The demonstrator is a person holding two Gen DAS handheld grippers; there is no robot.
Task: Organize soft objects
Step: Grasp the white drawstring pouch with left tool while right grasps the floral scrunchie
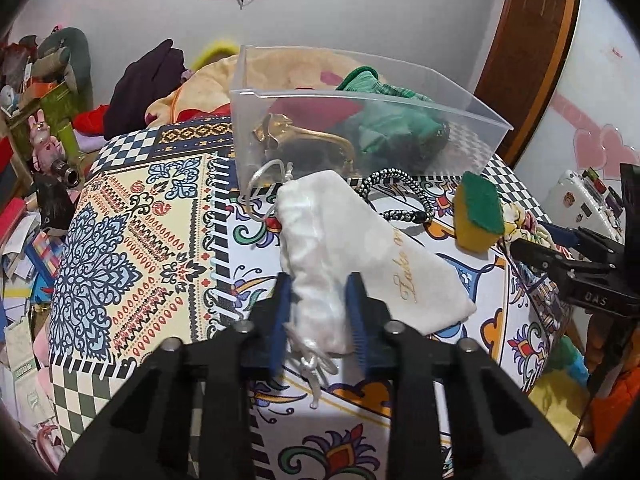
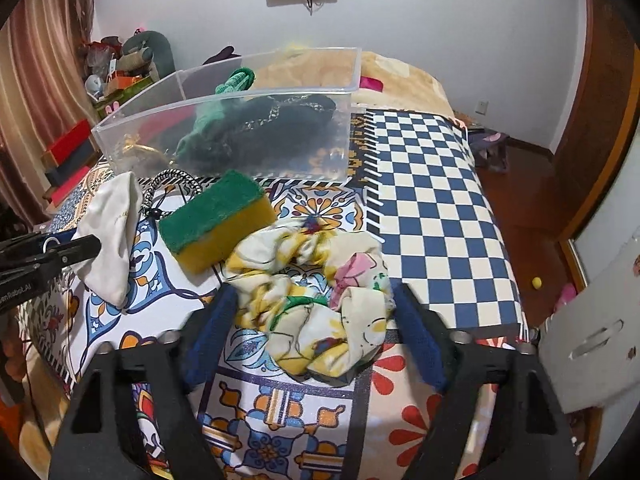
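White pouch (image 1: 340,256) is being pinched in our left gripper (image 1: 318,300), pointing twelve o'clock, while our right gripper (image 2: 314,312) is gaping wide around the scrunchie (image 2: 316,292).

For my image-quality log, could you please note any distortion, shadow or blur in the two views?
Left wrist: fisheye bends the clear bin, dark vignette corners, gripper shadow below the white pouch. Right wrist: curved checkered edge, sharp sponge, soft corners.

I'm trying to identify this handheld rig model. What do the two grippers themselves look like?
Both match: the left gripper and right gripper have matte black angular linkage arms joined by round silver pins, and flat dark blue finger pads, ribbed on the left one. Seen from the side, the right carries white "DAS" lettering and the left white lettering ending in "Robot.AI". No cables or sleeves show.
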